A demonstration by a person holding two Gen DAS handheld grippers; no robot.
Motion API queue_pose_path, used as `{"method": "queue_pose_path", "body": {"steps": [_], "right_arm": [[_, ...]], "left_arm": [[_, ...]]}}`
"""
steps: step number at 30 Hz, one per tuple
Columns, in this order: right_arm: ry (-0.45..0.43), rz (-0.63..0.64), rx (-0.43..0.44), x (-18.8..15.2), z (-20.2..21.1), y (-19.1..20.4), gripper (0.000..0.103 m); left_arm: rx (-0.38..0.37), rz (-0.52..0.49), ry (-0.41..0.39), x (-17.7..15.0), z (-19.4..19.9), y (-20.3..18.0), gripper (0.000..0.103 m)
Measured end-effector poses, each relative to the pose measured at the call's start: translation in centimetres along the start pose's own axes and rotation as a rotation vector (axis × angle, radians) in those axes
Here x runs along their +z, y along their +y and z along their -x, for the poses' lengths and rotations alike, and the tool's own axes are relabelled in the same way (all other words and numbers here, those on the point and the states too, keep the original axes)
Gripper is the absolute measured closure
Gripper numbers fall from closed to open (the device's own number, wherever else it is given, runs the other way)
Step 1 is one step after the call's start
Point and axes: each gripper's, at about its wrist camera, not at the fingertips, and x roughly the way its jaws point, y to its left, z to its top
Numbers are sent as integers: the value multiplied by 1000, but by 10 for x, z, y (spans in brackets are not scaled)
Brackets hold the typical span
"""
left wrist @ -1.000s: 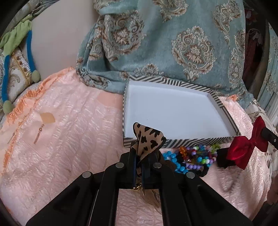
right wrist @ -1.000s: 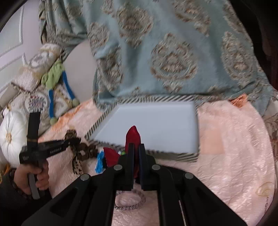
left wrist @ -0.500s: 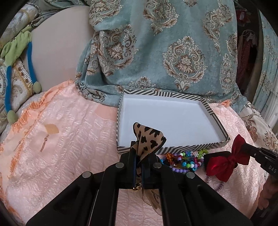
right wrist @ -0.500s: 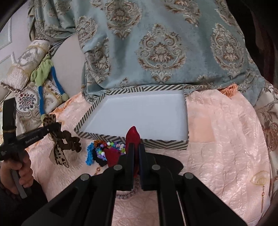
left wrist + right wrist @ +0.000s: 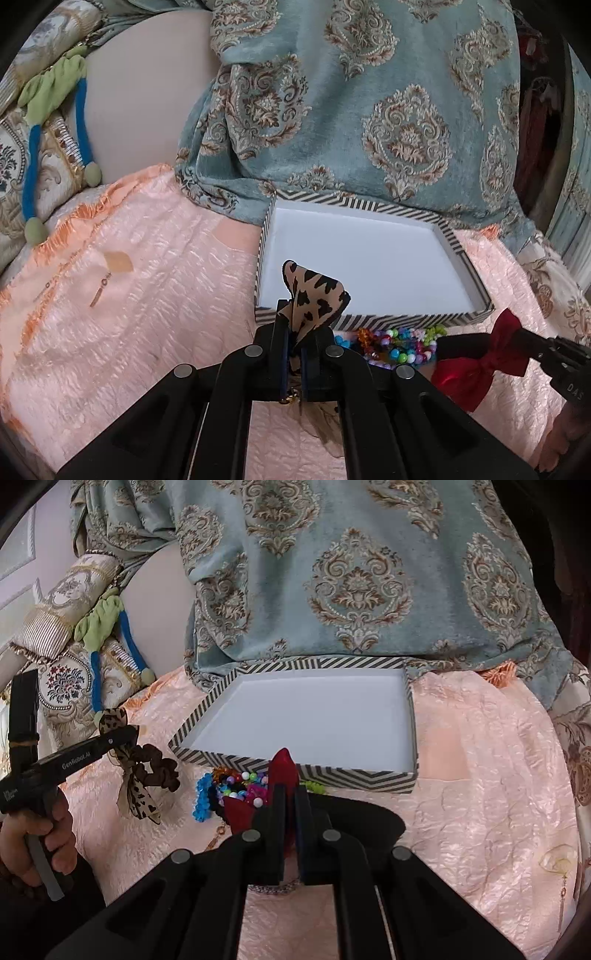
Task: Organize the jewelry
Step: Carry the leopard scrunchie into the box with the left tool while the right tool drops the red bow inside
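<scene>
Bed scene, with the striped tray [image 5: 373, 318] as landmark. The shallow tray, white inside with a black-and-white chevron rim, lies on a pink bedspread [image 5: 129, 295]; a patterned blue-green cloth [image 5: 369, 110] hangs just behind its far rim. The left hand-held gripper [image 5: 294, 332], jaws closed, pinches a leopard-print hair bow [image 5: 314, 299] at the tray's near-left corner; in the right wrist view the bow [image 5: 138, 775] hangs clear of the bedspread, left of the tray [image 5: 369, 775]. The right hand-held gripper [image 5: 290, 794], jaws closed, grips a red bow [image 5: 282, 768] before the tray's near rim; in the left wrist view that bow [image 5: 476, 369] sits off the near-right corner. A heap of coloured bead bracelets [image 5: 395, 341] lies on the bedspread, touching the near rim, between the two bows. A green and blue soft toy [image 5: 55, 122] rests far left of the tray.
</scene>
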Motion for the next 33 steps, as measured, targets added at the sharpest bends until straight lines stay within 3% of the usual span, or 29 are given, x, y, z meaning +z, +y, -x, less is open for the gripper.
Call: {"method": "queue_pose_path", "body": {"steps": [8, 33], "right_arm": [[7, 27, -29, 3, -3, 2, 99], [41, 15, -52, 1, -8, -3, 99]], "left_arm": [[31, -19, 31, -1, -6, 0, 103], [34, -28, 24, -2, -2, -1, 103]]}}
